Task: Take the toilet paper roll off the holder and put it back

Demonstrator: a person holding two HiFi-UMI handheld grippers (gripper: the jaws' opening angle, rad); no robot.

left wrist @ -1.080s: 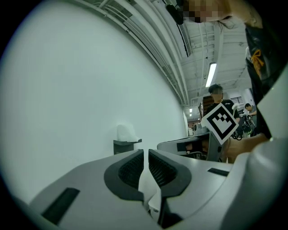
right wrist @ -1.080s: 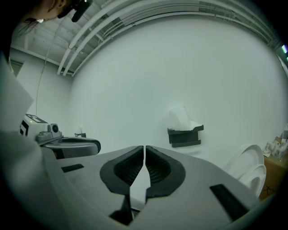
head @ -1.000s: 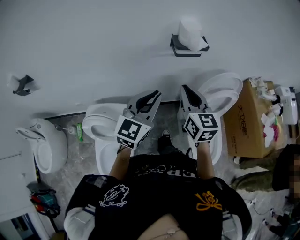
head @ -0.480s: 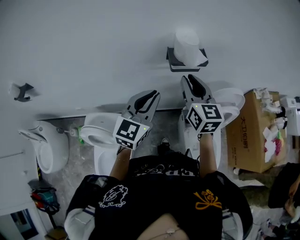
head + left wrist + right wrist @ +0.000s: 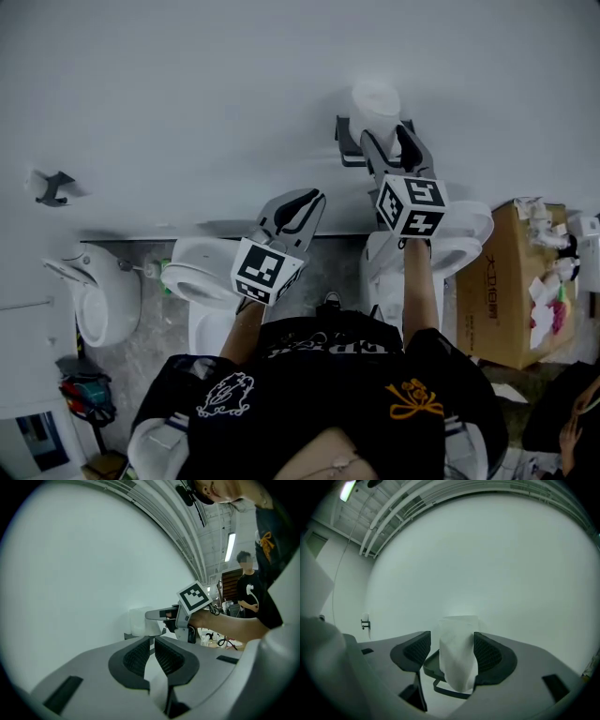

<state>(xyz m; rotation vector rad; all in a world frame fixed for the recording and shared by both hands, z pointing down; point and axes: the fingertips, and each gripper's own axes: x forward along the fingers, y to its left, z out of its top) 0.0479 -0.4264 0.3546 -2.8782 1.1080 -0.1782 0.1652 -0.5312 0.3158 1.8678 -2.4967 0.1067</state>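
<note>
The white toilet paper roll (image 5: 375,101) stands on a dark wall holder (image 5: 349,150) at the upper right of the head view. My right gripper (image 5: 385,133) is raised to it, one finger on either side of the roll. In the right gripper view the roll (image 5: 458,656) hangs between the two pads over the holder (image 5: 440,677). The jaws of the right gripper (image 5: 452,637) are opening, and a gap shows at the left pad. My left gripper (image 5: 305,199) hangs lower and to the left, shut and empty. From the left gripper (image 5: 152,641) I see the roll (image 5: 139,623) side-on.
Below the wall stand a white toilet (image 5: 202,272), a second toilet (image 5: 459,239) under my right arm and a urinal (image 5: 94,291). A cardboard box (image 5: 511,281) with clutter sits at the right. A small bracket (image 5: 52,186) is on the wall at the left. A person (image 5: 248,592) stands behind.
My right gripper has risen from in front of the toilet up to the holder, and its jaws have spread around the roll. The left gripper has barely moved.
</note>
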